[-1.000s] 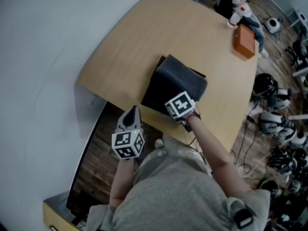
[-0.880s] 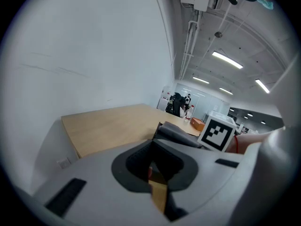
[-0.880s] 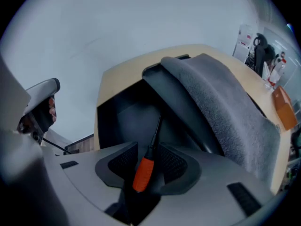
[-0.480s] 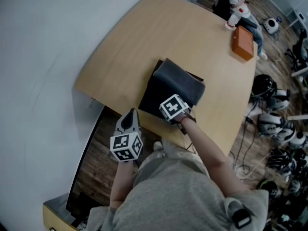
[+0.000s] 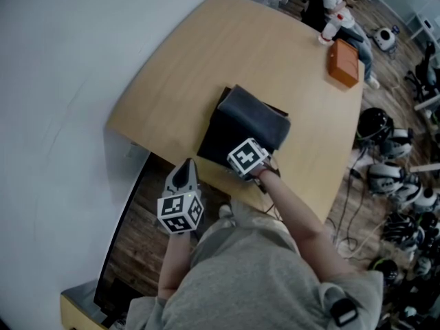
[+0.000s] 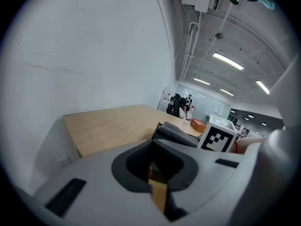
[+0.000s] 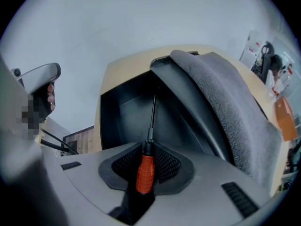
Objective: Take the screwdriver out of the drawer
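Right gripper (image 7: 144, 179): your jaws are pinching the screwdriver by its orange handle.
Screwdriver (image 7: 146, 161): handle held between your right jaws, its thin dark shaft running straight ahead of them into the drawer. You cannot tell whether its tip touches the drawer floor.
Drawer (image 7: 123, 108): black and open, directly ahead of your right gripper, with its walls rising on both sides of the shaft.
Cloth (image 7: 225, 107): grey, draped over the top of the box, ahead and to the right of your right gripper.
Left gripper (image 5: 184, 175): your jaws are drawn almost together, leaving only a thin slit with nothing in it. It is to the left of your right gripper, just off the table edge and above the wood floor (image 5: 141, 218).
Table (image 5: 206, 60): pale wood, stretching ahead of both your grippers and bearing the drawer box.
Orange box (image 5: 342, 60): at the far table corner, well apart from both your grippers.
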`<state>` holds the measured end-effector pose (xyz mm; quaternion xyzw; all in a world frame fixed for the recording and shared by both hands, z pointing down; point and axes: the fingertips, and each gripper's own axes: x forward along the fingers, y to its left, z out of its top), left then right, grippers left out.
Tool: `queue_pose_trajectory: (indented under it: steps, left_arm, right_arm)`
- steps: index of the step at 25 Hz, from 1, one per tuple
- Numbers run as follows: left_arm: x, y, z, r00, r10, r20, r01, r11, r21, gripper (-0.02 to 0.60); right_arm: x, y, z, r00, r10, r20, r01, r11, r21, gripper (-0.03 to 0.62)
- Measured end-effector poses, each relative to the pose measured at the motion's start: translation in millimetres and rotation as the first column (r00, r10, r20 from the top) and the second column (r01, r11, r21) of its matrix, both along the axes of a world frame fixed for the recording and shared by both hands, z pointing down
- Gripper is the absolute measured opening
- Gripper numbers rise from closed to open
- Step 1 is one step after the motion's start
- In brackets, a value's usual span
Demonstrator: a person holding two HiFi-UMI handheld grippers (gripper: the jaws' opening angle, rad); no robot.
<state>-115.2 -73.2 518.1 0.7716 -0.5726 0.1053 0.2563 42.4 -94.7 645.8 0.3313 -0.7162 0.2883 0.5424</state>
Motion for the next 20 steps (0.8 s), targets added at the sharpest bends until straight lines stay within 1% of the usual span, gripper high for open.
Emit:
queue_pose_trajectory:
  steps: [5, 11, 13, 15, 17, 20]
  left_arm:
    - [3.3, -9.3, 1.3, 1.0, 0.008, -0.006, -0.008, 1.0, 0.016, 0.0]
    - [10.0, -22.0, -0.3, 1.0, 0.029, -0.012, -0.028, 0.999, 0.04, 0.0]
    - [11.5, -24.9, -1.1, 0.999, 0.037, -0.008, -0.037, 0.998, 0.045, 0.0]
    - [11.1, -28.6, -1.5, 0.999, 0.039, -0.002, -0.039, 0.998, 0.049, 0.0]
    - [9.5, -32.5, -2.0, 0.999, 0.032, 0.002, -0.032, 0.998, 0.055, 0.0]
    - [6.6, -38.8, -3.1, 1.0, 0.016, 0.003, -0.016, 0.998, 0.065, 0.0]
  right_arm:
    - [6.2, -9.5, -7.6, 1.0, -0.002, -0.017, 0.002, 1.0, 0.029, 0.077]
    - [4.9, -25.2, -21.8, 1.0, -0.003, 0.015, 0.002, 0.997, 0.071, 0.077]
    - [-4.2, -28.1, -28.5, 0.997, -0.001, 0.076, -0.005, 0.997, 0.071, 0.077]
    - [-16.6, -31.6, -35.8, 0.988, 0.001, 0.152, -0.012, 0.997, 0.072, 0.077]
    - [-25.4, -37.4, -43.2, 0.978, -0.004, 0.207, -0.015, 0.996, 0.089, 0.077]
    - [-23.4, -49.9, -53.0, 0.979, -0.016, 0.202, -0.013, 0.99, 0.141, 0.077]
